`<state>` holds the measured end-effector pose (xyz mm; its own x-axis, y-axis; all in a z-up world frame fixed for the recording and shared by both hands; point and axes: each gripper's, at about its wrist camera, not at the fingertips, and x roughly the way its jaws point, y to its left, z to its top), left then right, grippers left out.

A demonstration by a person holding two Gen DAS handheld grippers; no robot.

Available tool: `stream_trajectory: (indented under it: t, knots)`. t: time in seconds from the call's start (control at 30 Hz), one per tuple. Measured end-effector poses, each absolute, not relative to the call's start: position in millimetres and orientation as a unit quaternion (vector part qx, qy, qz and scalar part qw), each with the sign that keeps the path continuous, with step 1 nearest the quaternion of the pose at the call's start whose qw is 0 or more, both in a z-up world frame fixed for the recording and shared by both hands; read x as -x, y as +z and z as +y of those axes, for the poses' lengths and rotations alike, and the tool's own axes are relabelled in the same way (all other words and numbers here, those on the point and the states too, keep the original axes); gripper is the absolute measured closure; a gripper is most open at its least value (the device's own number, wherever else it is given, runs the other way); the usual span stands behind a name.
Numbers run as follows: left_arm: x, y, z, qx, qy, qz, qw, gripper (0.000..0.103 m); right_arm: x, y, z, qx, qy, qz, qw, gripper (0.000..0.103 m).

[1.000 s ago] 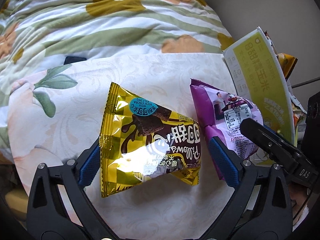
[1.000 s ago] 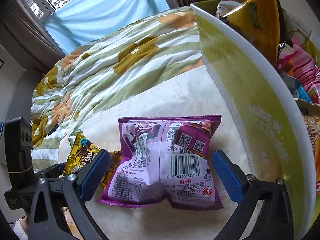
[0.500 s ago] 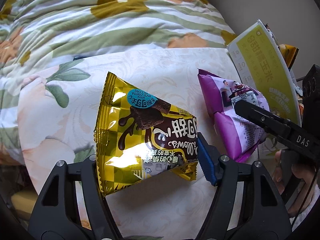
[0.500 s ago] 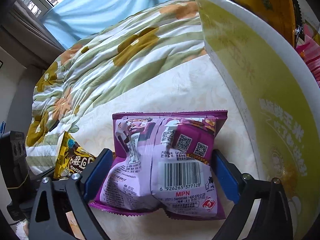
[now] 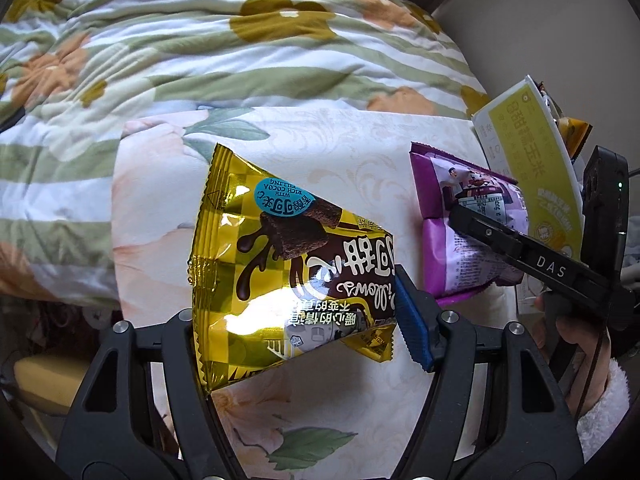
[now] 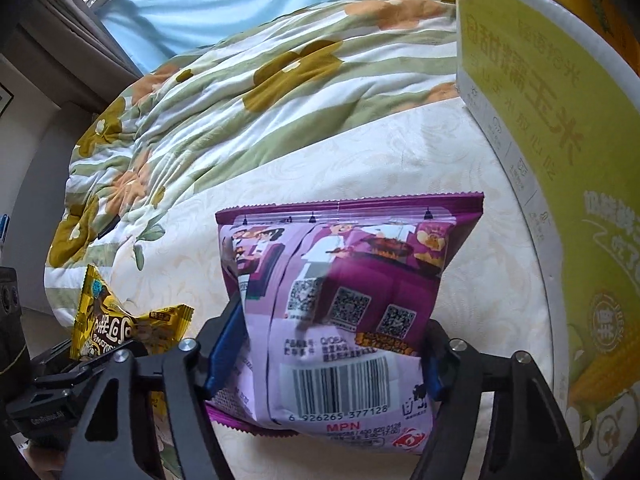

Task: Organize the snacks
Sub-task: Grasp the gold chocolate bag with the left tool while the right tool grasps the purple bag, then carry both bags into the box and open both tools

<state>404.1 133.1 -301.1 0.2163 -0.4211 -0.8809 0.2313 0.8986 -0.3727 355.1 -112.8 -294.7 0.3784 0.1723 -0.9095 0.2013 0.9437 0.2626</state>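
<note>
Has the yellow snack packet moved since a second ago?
Yes. The yellow snack packet, clamped in the left gripper, has lifted off the cream cloth, tilting up.

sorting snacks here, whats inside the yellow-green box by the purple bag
Over the rim of the yellow-green box, only a yellow packet shows. The box wall hides everything lower, so the rest cannot be told.

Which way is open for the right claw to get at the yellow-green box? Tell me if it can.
Probably yes: the yellow-green box stands just beside the right claw, nothing between them, but the claw is closing on the purple packet.
</note>
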Motion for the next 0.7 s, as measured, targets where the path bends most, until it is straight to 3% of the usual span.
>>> stream_trajectory:
  t: [0.07, 0.4, 0.7]
  knots:
    - [-400, -291, 139, 0.086, -0.209, 0.582, 0.781, 0.037, -353, -287, -108, -0.16, -0.002, 0.552, 0.818, 0.046]
    - [-388, -218, 125, 0.065, -0.232, 0.536, 0.809, 0.037, -330, -216, -101, -0.151, 0.016, 0.503, 0.851, 0.047]
    - [-377, -139, 58, 0.049, -0.262, 0.485, 0.833, 0.037, -297, -139, -157, -0.187, 0.016, 0.447, 0.874, 0.047]
